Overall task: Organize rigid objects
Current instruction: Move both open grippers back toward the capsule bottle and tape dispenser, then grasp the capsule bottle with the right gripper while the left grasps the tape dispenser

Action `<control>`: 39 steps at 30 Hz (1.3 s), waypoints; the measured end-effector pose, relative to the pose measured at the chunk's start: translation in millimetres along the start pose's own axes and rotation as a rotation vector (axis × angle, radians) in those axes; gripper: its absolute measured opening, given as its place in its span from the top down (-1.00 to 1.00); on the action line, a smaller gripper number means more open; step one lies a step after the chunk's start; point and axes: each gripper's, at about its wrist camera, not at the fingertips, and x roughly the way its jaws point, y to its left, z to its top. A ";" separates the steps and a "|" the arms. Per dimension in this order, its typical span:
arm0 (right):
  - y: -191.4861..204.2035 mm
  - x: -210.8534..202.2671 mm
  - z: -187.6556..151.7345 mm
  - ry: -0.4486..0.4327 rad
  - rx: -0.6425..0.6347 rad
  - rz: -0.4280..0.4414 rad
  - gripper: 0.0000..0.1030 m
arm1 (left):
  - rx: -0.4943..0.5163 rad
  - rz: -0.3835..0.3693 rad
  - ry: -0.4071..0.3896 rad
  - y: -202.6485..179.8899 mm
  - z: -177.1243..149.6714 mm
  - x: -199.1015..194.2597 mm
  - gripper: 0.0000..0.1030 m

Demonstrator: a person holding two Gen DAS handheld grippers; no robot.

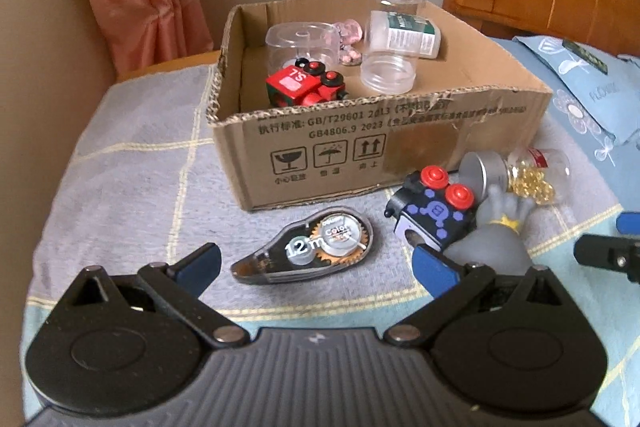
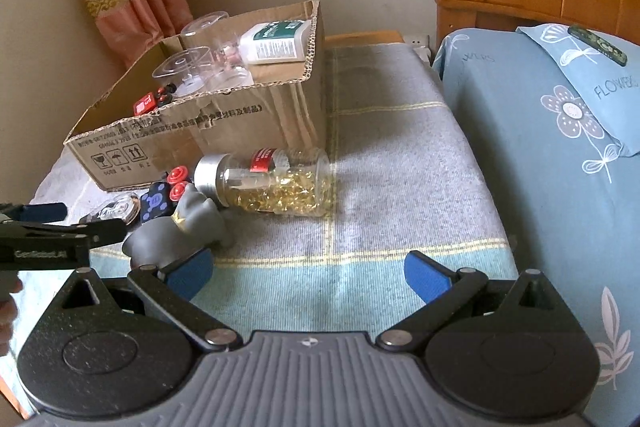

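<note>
Corrugated cardboard box (image 1: pixel 360 147) holds clear jars; both grippers, left gripper (image 1: pixel 320 267) and right gripper (image 2: pixel 308 275), gape empty.

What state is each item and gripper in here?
Cardboard box: open, upright.
Red toy train: in box.
White bottle: in box, on its side.
Capsule jar: capped, on its side, outside box.
Correction tape: flat on blanket.
Left gripper: open, empty.
Right gripper: open, empty.

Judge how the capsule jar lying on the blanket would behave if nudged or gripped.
The capsule jar lies on its side, so it would probably roll. Its clear smooth wall may be slippery and breakable. The loose golden capsules would likely shift when it is lifted.
</note>
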 end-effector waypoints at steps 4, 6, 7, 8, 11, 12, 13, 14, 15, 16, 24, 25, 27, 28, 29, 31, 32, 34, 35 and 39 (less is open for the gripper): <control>-1.4 2.1 3.7 -0.001 0.005 0.005 -1.00 | -0.054 0.000 0.017 8.0 -2.7 13.1 -0.97; -1.6 2.4 6.8 -0.004 0.009 0.006 -1.00 | -0.084 0.014 0.033 14.9 -4.8 19.1 -0.97; -1.2 2.6 8.6 -0.006 0.009 0.007 -1.00 | -0.085 0.036 0.021 17.4 -6.5 19.3 -0.99; 0.0 2.9 10.6 -0.009 0.008 0.007 -1.00 | -0.085 0.054 0.022 19.2 -7.9 19.9 -0.99; 7.7 5.4 19.1 -0.021 -0.012 0.003 -1.00 | -0.094 0.066 0.011 26.3 -11.4 18.3 -0.99; 11.1 6.6 22.2 -0.026 -0.021 0.002 -1.00 | -0.099 0.072 0.008 28.1 -12.2 17.8 -0.99; 15.4 8.5 25.8 -0.033 -0.030 -0.002 -1.00 | -0.104 0.074 0.004 29.6 -13.5 17.3 -0.99; 19.5 10.6 29.0 -0.040 -0.037 -0.008 -1.00 | -0.104 0.076 -0.001 30.9 -15.1 16.3 -0.99; 24.6 13.8 32.6 -0.047 -0.045 -0.016 -1.00 | -0.105 0.076 -0.006 32.0 -16.2 16.1 -0.99; 31.4 17.8 36.2 -0.056 -0.059 -0.026 -1.00 | -0.105 0.076 -0.008 32.9 -17.2 15.3 -0.99; 64.4 52.1 50.4 -0.068 -0.147 -0.123 -1.00 | -0.114 0.082 -0.007 33.9 -17.8 15.2 -0.99; 63.9 56.0 50.8 -0.062 -0.153 -0.143 -1.00 | -0.114 0.083 -0.007 34.0 -18.0 14.5 -0.99; 56.7 58.6 50.8 -0.051 -0.137 -0.134 -1.00 | -0.117 0.084 -0.006 34.3 -18.0 14.0 -0.99; 51.6 58.0 51.0 -0.046 -0.118 -0.126 -1.00 | -0.118 0.085 -0.005 34.1 -17.9 14.0 -0.99; 47.4 57.0 50.6 -0.044 -0.105 -0.121 -1.00 | -0.119 0.086 -0.006 34.0 -17.8 13.9 -0.99; 38.7 54.7 50.2 -0.035 -0.092 -0.121 -1.00 | -0.122 0.088 -0.005 33.9 -17.6 14.1 -0.99; 34.4 53.7 49.4 -0.026 -0.090 -0.130 -1.00 | -0.124 0.090 -0.006 33.8 -17.6 14.1 -0.99; 26.5 52.6 46.5 -0.006 -0.088 -0.141 -1.00 | -0.128 0.093 -0.004 34.0 -17.4 14.3 -0.99; 22.7 52.7 44.4 0.003 -0.083 -0.142 -1.00 | -0.130 0.095 -0.003 33.8 -17.3 14.4 -0.99; 7.5 52.5 38.2 0.021 -0.042 -0.139 -1.00 | -0.144 0.107 0.000 32.4 -16.1 15.4 -0.99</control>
